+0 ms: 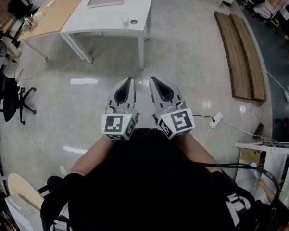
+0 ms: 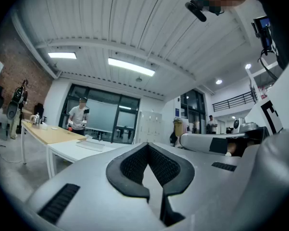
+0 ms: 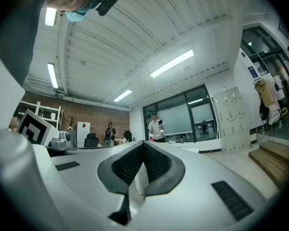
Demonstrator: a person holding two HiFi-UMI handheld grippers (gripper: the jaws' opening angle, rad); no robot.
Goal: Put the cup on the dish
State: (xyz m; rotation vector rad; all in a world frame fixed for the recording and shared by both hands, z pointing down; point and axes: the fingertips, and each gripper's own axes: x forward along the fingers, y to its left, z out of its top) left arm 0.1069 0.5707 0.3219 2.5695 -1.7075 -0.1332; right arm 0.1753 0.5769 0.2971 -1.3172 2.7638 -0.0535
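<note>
My left hand-held gripper (image 1: 129, 81) and right hand-held gripper (image 1: 153, 79) were clenched empty, side by side, aimed level at the table (image 1: 96, 18). What I took for the cup (image 1: 133, 21) stood by the table's near edge, well ahead, nearer the left one.

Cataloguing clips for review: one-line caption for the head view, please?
Standing short of the white table, the person holds the left claw and right claw shut, empty, side by side.
</note>
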